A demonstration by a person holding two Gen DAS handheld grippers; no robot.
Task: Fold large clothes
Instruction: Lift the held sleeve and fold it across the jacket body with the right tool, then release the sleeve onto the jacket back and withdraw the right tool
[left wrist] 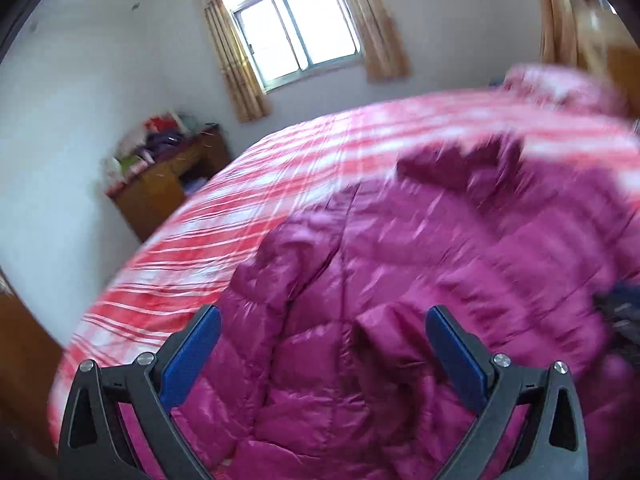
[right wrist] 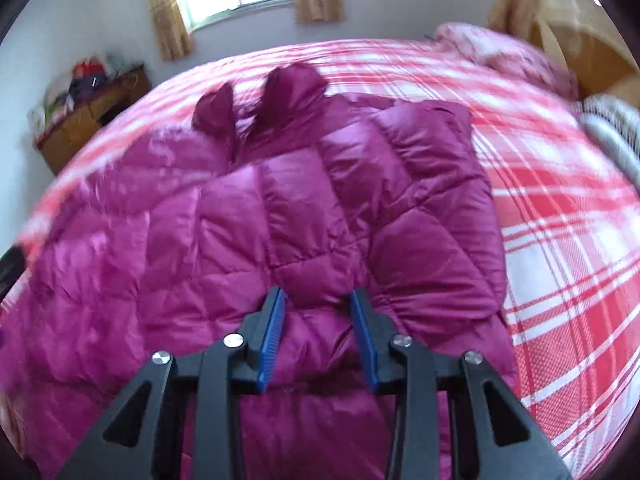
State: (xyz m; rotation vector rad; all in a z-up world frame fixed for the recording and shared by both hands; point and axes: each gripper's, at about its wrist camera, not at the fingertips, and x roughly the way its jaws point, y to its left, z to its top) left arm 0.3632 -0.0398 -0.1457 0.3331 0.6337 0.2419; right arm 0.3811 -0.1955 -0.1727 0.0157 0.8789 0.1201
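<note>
**Puffy magenta jacket spread on a bed, two grippers above it**

While both views are smeared by motion, the main shapes read clearly. A magenta quilted down jacket (right wrist: 304, 216) lies across a bed covered by a red-and-white plaid quilt (right wrist: 560, 208). Part of the jacket seems already laid over itself, with a rounded hood or sleeve end (right wrist: 292, 92) pointing toward the far wall and its curtained window (left wrist: 296, 32).

From the left wrist view, the left gripper (left wrist: 323, 344) has its blue-padded jaws spread wide above the jacket, with nothing pinched between them. From the right wrist view, the right gripper (right wrist: 318, 334) has its jaws partly drawn in, standing close on either side of a raised ridge of fabric near the jacket's near edge; I cannot tell whether the pads press on it.

The jacket looks light, soft and springy, and its shiny shell is probably slippery. A thin pinch may slide off, so a stitched seam, hem or cuff seems the best place to take hold. Trapped air will likely make any fold puff back up unless pressed flat.

A cluttered wooden table (left wrist: 176, 176) stands beside the bed.
</note>
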